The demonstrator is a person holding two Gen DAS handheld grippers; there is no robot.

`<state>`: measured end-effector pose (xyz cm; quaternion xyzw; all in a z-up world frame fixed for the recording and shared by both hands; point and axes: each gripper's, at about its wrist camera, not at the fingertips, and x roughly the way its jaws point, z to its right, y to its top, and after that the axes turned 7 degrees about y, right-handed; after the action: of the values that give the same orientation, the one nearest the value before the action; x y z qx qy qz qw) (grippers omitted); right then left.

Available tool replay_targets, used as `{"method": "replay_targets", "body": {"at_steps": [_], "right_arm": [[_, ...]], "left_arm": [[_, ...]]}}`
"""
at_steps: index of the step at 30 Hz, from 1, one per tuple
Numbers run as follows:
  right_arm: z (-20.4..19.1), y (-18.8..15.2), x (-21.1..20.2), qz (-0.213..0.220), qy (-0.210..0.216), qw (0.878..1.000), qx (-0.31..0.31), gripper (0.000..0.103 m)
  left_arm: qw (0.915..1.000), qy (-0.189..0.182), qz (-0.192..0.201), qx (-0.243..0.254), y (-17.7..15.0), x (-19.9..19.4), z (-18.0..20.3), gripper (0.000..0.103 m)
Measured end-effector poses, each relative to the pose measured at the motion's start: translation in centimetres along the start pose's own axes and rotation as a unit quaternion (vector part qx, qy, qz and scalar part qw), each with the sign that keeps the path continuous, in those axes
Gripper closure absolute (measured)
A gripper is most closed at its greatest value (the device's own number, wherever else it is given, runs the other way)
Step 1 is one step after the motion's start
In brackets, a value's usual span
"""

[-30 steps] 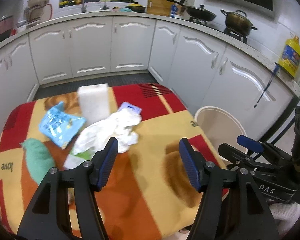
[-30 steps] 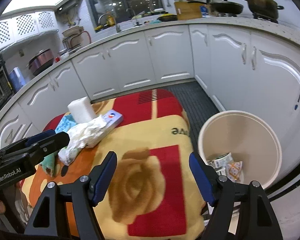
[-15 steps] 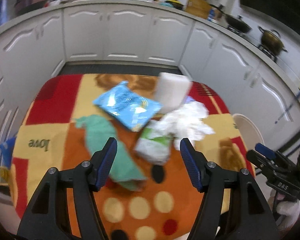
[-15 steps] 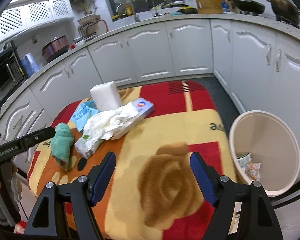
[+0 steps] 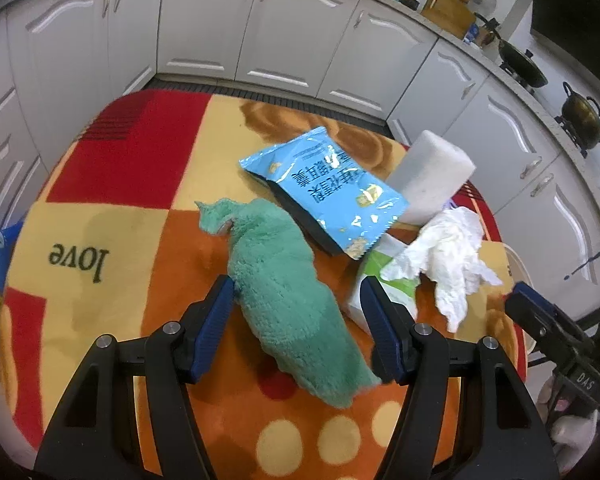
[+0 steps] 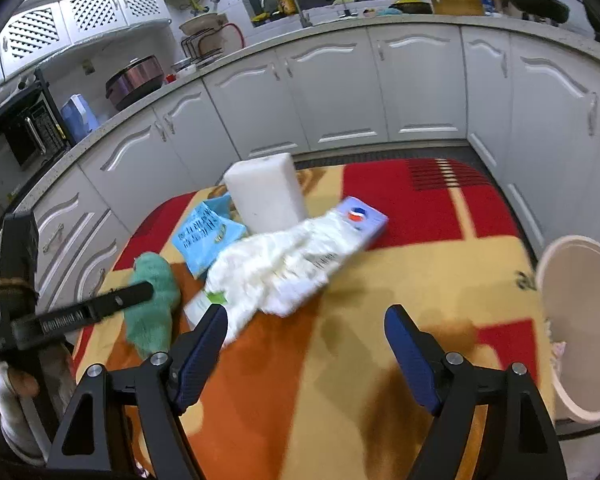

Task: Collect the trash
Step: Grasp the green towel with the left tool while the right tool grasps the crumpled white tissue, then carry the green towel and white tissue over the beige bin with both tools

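Observation:
On the patterned table cover (image 5: pixel 112 216) lie a green fuzzy cloth (image 5: pixel 284 280), a blue snack bag (image 5: pixel 324 184), crumpled white tissue (image 5: pixel 448 248) over a green-white tissue pack (image 5: pixel 384 276), and a white foam block (image 5: pixel 428 176). My left gripper (image 5: pixel 296 284) hangs open over the green cloth, which lies between its fingers. My right gripper (image 6: pixel 306 312) has its jaws opening with nothing between them. The crumpled tissue (image 6: pixel 284 264) lies just beyond its tips, partly covering a blue-white box (image 6: pixel 364 216).
A cream waste bin (image 6: pixel 580 304) stands on the floor off the table's right edge. White kitchen cabinets (image 6: pixel 340 92) curve around behind the table. The left gripper's finger (image 6: pixel 100 308) reaches in from the left of the right wrist view.
The left gripper swung left across the table and sank over the green cloth. The right gripper moved left toward the tissue pile, the bin slid to the view's right edge, and its jaws widened.

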<state>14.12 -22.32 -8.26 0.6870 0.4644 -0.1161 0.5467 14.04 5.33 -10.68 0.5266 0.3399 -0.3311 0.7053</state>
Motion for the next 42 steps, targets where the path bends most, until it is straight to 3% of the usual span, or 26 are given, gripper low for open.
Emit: {"method": "replay_targets", "body": {"at_steps": [9, 11, 13, 14, 16, 22, 29, 42], "right_arm": [[-1.5, 1.6, 5.7, -0.022, 0.007, 1.0, -0.009, 0.027], [-1.6, 1.5, 6.8, -0.034, 0.004, 0.999, -0.015, 0.052], [-1.4, 1.3, 6.7, -0.028, 0.0, 0.999, -0.02, 0.062], [-1.3, 1.2, 6.3, -0.023, 0.005, 1.0, -0.02, 0.072], [-1.1, 1.1, 5.2, -0.014, 0.013, 1.0, -0.02, 0.076], [-0.9, 0.8, 1.5, 0.013, 0.027, 0.999, -0.029, 0.079], [-1.2, -0.3, -2.5, 0.039, 0.014, 0.998, -0.052, 0.079], [1.1, -1.7, -7.8, 0.076, -0.033, 0.996, -0.033, 0.079]], "left_arm": [[0.9996, -0.011, -0.019, -0.015, -0.5, 1.9, -0.5, 0.039], [0.9992, -0.018, -0.031, -0.018, -0.6, 2.6, -0.5, 0.039], [0.9993, -0.019, -0.023, -0.021, -0.8, 2.6, -0.6, 0.046], [0.9995, -0.016, -0.02, -0.019, -0.9, 2.5, -0.6, 0.049], [0.9995, -0.018, -0.018, -0.019, -1.0, 2.2, -0.7, 0.057], [0.9997, -0.02, 0.004, -0.011, -1.0, -0.1, -1.1, 0.066], [0.9985, -0.031, 0.042, 0.018, -1.1, -4.3, 0.5, 0.066], [0.9901, -0.079, 0.06, 0.099, -1.9, -6.3, 9.1, 0.066]]}}
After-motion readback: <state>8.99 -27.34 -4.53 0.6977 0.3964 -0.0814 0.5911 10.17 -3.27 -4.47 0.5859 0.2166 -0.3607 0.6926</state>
